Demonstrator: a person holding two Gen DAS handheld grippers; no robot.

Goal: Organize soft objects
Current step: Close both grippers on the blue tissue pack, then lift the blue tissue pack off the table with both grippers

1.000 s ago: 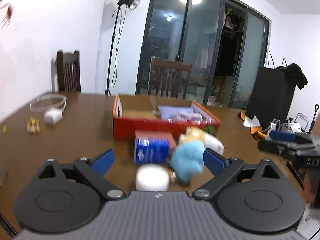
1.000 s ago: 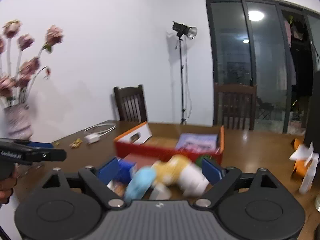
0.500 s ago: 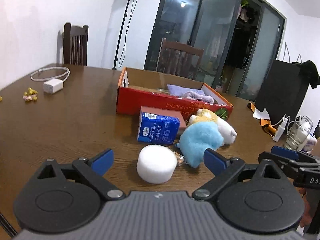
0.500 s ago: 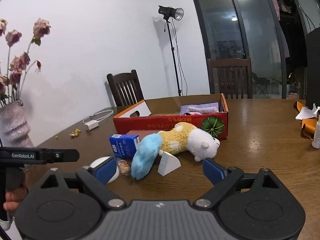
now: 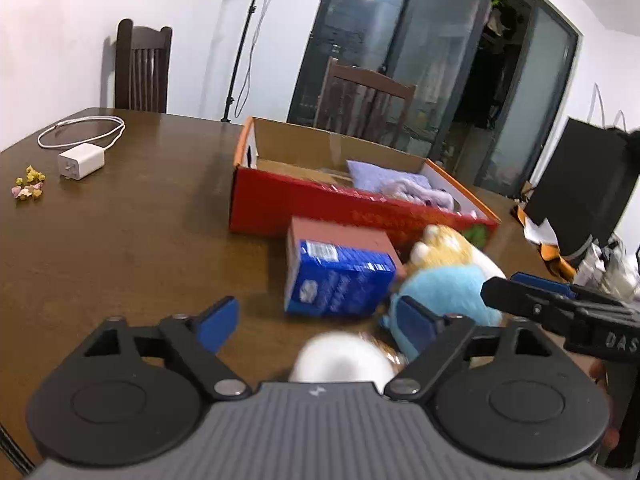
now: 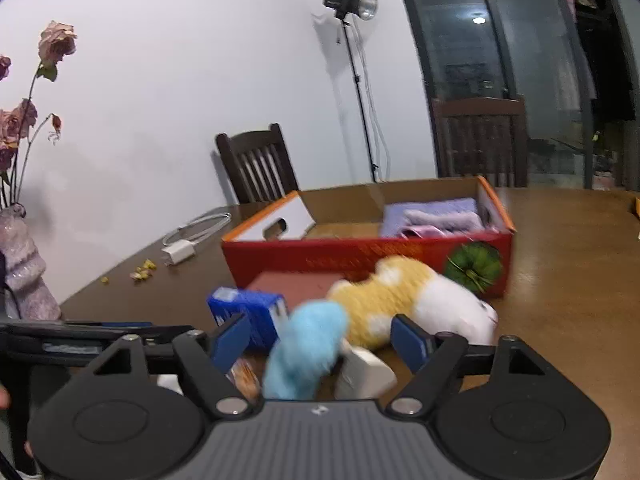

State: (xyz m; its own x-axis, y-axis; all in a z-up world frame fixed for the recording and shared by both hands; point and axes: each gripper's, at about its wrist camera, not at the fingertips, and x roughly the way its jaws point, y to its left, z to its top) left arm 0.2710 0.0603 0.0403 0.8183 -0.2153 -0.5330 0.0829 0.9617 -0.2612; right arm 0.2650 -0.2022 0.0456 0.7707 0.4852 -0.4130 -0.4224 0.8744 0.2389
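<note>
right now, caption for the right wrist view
Open right gripper nears blue-tailed plush toy lying before red box.

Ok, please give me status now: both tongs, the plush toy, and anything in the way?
Left tongs and right tongs open, just closing, nothing gripped. Plush toy on table, outside red box. Blue carton, white round object crowd it.
</note>
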